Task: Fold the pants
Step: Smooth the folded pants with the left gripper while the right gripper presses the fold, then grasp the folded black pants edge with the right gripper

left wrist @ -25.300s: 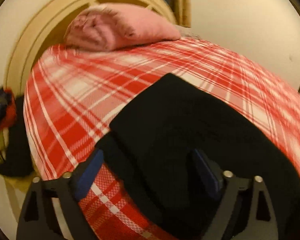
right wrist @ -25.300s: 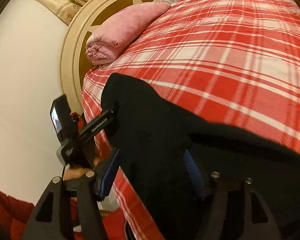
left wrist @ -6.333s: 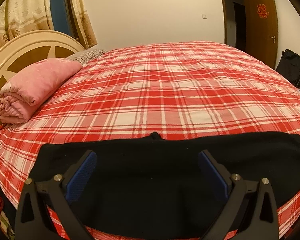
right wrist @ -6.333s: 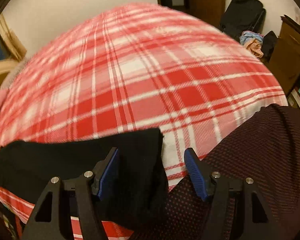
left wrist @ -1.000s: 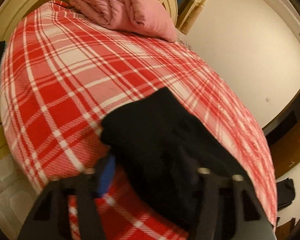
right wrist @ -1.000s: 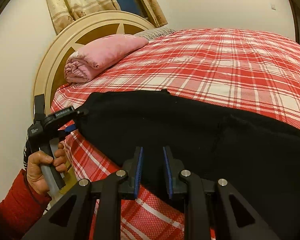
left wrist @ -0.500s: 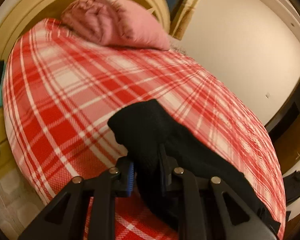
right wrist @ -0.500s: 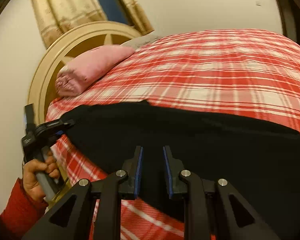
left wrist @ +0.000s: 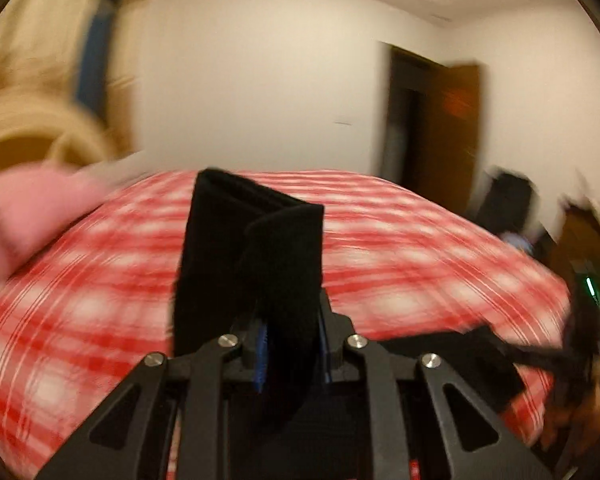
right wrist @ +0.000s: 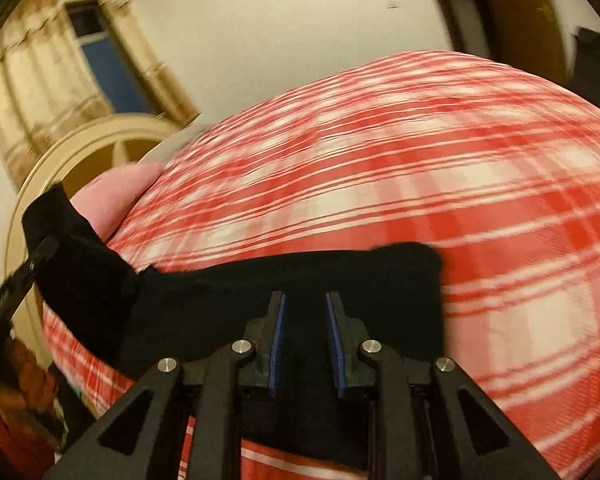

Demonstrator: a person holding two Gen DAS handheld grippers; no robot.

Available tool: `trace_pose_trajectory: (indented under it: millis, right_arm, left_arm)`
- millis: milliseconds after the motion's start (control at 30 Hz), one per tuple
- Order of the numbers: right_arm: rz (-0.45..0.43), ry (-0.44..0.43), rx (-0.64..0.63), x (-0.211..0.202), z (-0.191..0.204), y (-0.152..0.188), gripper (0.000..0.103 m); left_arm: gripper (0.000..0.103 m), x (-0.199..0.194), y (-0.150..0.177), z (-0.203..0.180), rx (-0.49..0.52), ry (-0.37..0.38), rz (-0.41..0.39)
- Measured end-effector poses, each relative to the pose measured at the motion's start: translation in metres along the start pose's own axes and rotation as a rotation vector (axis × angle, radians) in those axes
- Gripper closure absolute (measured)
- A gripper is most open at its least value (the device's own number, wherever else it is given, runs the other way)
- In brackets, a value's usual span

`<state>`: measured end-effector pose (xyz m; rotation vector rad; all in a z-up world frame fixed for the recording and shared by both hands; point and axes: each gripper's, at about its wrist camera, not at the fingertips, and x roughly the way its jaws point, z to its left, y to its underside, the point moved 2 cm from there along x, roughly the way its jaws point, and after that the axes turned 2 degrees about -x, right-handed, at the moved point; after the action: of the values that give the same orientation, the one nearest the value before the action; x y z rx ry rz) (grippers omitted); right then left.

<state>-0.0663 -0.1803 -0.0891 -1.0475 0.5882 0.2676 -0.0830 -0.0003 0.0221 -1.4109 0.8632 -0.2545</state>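
Half a second before, my left gripper [left wrist: 290, 354] had pointed down at the near left corner of the bed, its jaws shut on a bunched end of the black pants [left wrist: 252, 264]. Now it had swung up and level: its view looked across the red plaid bedspread [left wrist: 420, 264] to the far wall and the brown door [left wrist: 456, 128], all of it blurred by motion. The jaws stayed clamped on the cloth, which stood up between them as a tall doubled fold, with one edge leaning left and a rounded lip on the right.

In the right wrist view, that lifted end showed at the far left as a black flap [right wrist: 72, 264] raised off the bed in front of the pink rolled blanket [right wrist: 120, 192] and the cream headboard [right wrist: 44, 184]. From there the pants ran right along the near edge of the bed as a flat band, ending in a squared corner just right of my right gripper [right wrist: 306, 346]. Its blue-padded jaws sat narrowly apart, as before, above the black cloth; I could not tell if they pinched any of it.

Beyond the band, the bedspread lay bare to the far and right edges.
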Motion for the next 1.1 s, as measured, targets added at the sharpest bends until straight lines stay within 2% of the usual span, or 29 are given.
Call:
trace_pose_trajectory:
  millis: [67,167,300,400,633,800,933,1033,1100]
  right_arm:
    - [-0.020,0.028,0.030,-0.013,-0.016,0.001,0.081]
    - [-0.043,0.068,0.051,-0.032,-0.035,0.005,0.081]
    - [-0.056,0.091,0.077,-0.043,-0.049,0.009,0.081]
    - [-0.055,0.093,0.090,-0.045,-0.054,0.011,0.081]
    - [-0.042,0.071,0.072,-0.039,-0.050,0.010,0.081]
    - [-0.052,0.085,0.076,-0.046,-0.052,0.010,0.081]
    - [-0.044,0.095,0.094,-0.047,-0.058,0.011,0.081]
    - [-0.043,0.101,0.099,-0.048,-0.059,0.012,0.081]
    - [-0.044,0.107,0.093,-0.050,-0.058,0.012,0.081]
  left_arm:
    - [0.082,0.013,0.004,-0.040,0.078,0.069,0.019]
    - [0.082,0.037,0.016,-0.083,0.128,0.186,0.075]
    - [0.082,0.053,0.040,-0.126,0.242,0.254,0.137]
    - [0.082,0.046,0.053,-0.142,0.290,0.257,0.148]
    - [0.082,0.050,0.050,-0.142,0.266,0.263,0.166]
    - [0.082,0.056,0.060,-0.161,0.293,0.279,0.194]
    - [0.081,0.064,0.070,-0.169,0.323,0.261,0.261]
    - [0.072,0.070,0.076,-0.171,0.325,0.245,0.335]
    - [0.057,0.070,0.078,-0.172,0.339,0.234,0.363]
